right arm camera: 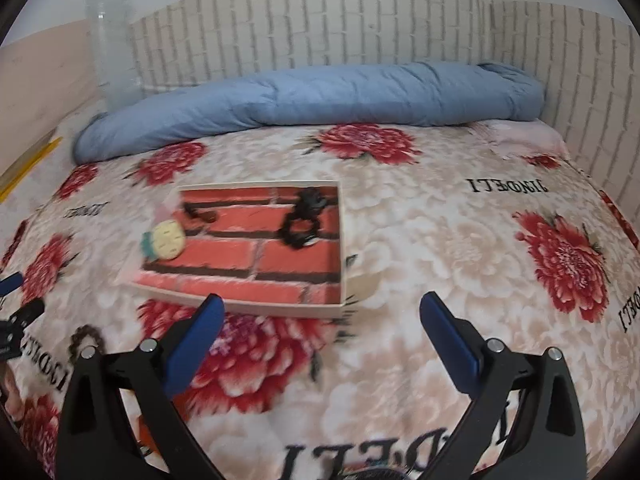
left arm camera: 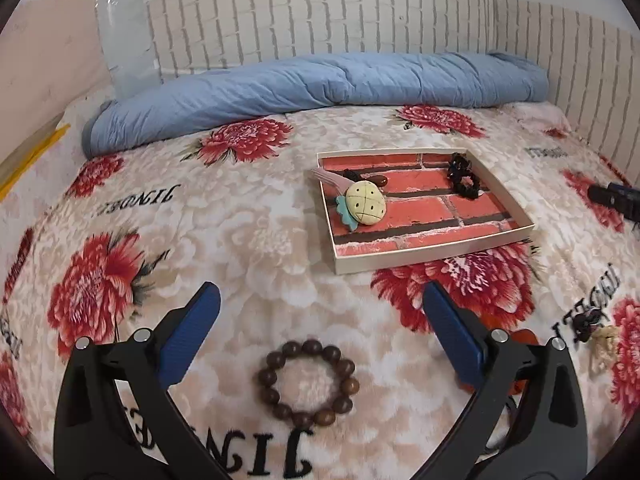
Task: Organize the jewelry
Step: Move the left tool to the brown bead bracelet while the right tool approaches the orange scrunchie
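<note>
A wooden bead bracelet (left arm camera: 308, 384) is being observed lying flat on the floral blanket (left arm camera: 248, 240), directly between the two blue-padded fingers of the left gripper (left arm camera: 320, 304) and untouched by either. It is being noted as a closed ring of round, dark brown, glossy beads, with one or two paler brown beads at its lower edge. The left gripper's jaws are being held wide apart, with nothing gripped.

The right gripper (right arm camera: 320, 316) is likewise being held fully spread and empty, only blanket being seen between its fingers.

Further back, a shallow tray (left arm camera: 436, 254) with a pale rim and a red brick-pattern floor is being recorded on the blanket. Inside it, at the left, a pineapple-shaped hair clip (left arm camera: 365, 203) in pale yellow with a teal leaf is being seen, partly overlying a pink strip and a dark cord with a brown bead. At the tray's far right corner, a black beaded bracelet (left arm camera: 463, 176) is being seen, looped into two rings.

Just right of the left gripper, a small dark knotted ornament (left arm camera: 588, 320) with a cream tassel is being seen on the blanket, well apart from the tray; its detail cannot be resolved. A rolled blue quilt (left arm camera: 320, 84) is being noted along the white brick-pattern wall.
</note>
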`<control>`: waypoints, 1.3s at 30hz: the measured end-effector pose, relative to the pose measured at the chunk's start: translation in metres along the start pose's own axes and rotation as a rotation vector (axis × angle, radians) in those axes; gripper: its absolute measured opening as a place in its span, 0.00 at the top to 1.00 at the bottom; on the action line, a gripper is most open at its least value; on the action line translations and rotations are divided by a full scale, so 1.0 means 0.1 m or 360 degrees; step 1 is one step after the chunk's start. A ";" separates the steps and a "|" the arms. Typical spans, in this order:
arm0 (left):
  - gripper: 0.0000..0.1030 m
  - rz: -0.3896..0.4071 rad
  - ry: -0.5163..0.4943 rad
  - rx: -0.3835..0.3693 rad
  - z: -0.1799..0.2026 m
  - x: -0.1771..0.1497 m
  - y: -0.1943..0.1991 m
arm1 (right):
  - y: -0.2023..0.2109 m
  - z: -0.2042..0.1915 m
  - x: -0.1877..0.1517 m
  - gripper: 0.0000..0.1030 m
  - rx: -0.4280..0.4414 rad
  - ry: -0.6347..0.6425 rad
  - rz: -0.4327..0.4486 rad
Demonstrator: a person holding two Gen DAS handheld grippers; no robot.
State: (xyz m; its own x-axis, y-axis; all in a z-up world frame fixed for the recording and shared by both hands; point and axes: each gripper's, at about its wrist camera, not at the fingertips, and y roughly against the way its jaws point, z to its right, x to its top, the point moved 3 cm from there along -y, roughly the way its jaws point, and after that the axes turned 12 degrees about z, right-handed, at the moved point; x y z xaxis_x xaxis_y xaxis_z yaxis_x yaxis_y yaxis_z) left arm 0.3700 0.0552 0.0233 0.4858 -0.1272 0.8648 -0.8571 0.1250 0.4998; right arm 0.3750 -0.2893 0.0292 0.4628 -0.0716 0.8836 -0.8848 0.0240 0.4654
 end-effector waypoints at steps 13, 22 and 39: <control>0.05 -0.0029 0.0043 0.0157 -0.39 -0.15 0.29 | 0.30 -0.02 -0.05 0.04 -0.0116 -0.0089 -0.0048; 0.05 -0.0044 0.0077 0.0102 -0.37 -0.34 0.21 | 0.25 -0.33 -0.46 0.04 -0.0104 0.0063 -0.0080; 0.06 -0.0210 0.0059 0.0120 -0.35 -0.94 -0.28 | -0.04 -0.98 -1.14 0.05 0.0075 0.0046 -0.0298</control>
State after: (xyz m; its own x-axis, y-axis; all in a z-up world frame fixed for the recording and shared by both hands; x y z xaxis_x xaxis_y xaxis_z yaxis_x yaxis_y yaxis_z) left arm 0.3544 0.0982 -0.0701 0.5997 -0.1010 0.7939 -0.7953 0.0352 0.6052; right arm 0.3313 -0.1838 -0.0680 0.6205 -0.0420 0.7831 -0.7842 -0.0338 0.6195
